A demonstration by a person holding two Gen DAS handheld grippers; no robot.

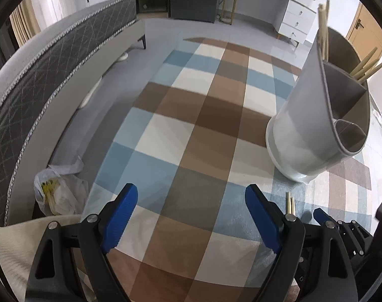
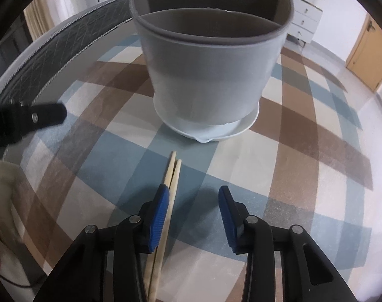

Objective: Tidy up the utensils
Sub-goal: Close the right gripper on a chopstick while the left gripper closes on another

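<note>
Checked rug point(image 2: 291, 136) under a grey divided holder point(image 2: 211, 75) and, nearby, paired chopsticks point(image 2: 173, 173).

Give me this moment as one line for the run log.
left gripper: open, empty | right gripper: open around chopsticks on rug | holder: upright, partly filled

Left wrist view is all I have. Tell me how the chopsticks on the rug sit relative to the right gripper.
Observer: The chopsticks lie as a pair between the right gripper's fingers, against one blue pad. The other pad is clear of them.
Operator: Report the grip.
Observer: Not gripped. The jaws stand open around the pair.
Operator: Give me the holder from that side.
Observer: The holder stands straight ahead of the right gripper, just beyond the chopstick tips. Its near compartment shows no utensils.
</note>
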